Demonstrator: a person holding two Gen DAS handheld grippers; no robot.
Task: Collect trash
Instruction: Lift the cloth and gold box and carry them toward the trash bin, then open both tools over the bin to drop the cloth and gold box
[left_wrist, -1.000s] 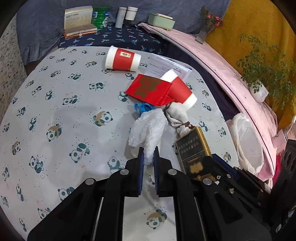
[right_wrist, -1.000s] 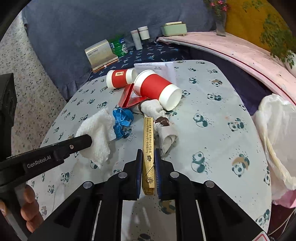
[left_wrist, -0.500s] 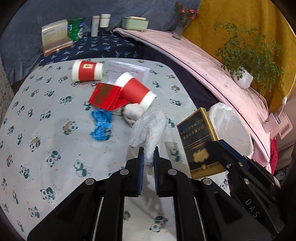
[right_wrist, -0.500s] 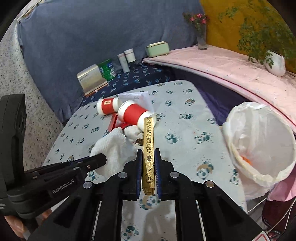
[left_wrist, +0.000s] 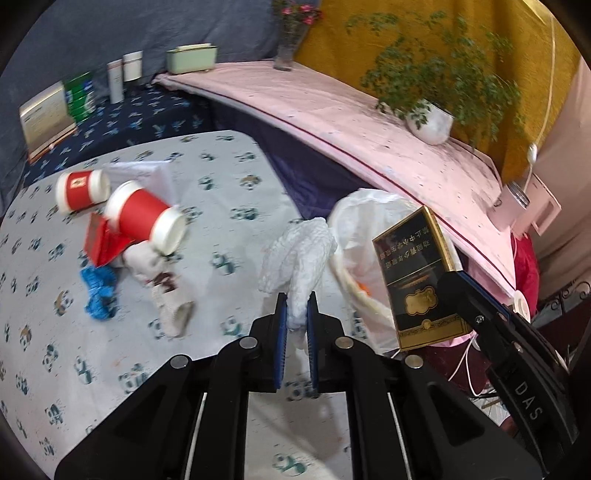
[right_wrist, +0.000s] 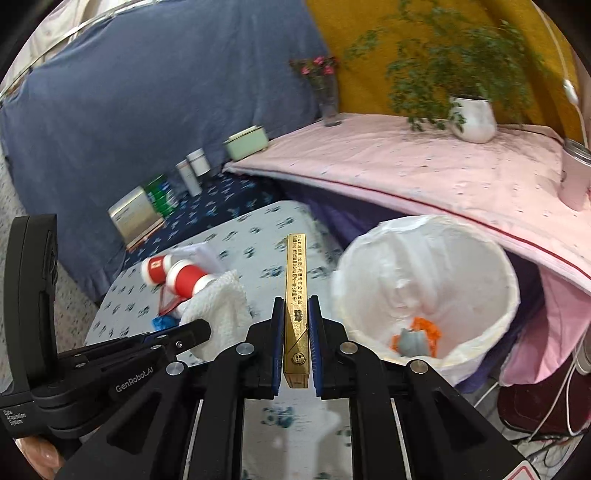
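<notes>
My left gripper (left_wrist: 296, 306) is shut on a crumpled white tissue (left_wrist: 299, 251), held in the air near the table's right edge. My right gripper (right_wrist: 296, 314) is shut on a black and gold cigarette box (right_wrist: 295, 295), also seen in the left wrist view (left_wrist: 417, 280). The bin with a white bag (right_wrist: 480, 254) stands just right of the table, with orange and grey scraps inside (right_wrist: 417, 338). On the table lie two red paper cups (left_wrist: 144, 218) (left_wrist: 79, 188), a red packet (left_wrist: 98, 243), a blue wrapper (left_wrist: 98, 291) and a stained tissue (left_wrist: 166, 295).
The table (left_wrist: 229, 192) has a panda-print cloth. A pink-covered ledge (right_wrist: 424, 173) runs behind the bin with a potted plant (right_wrist: 472, 118) and a flower vase (right_wrist: 328, 103). Boxes and bottles (left_wrist: 122, 77) stand on a dark blue cloth at the back.
Both grippers have swung right from the trash pile toward the bin, carrying the tissue and the cigarette box. The bin now fills more of both views.
</notes>
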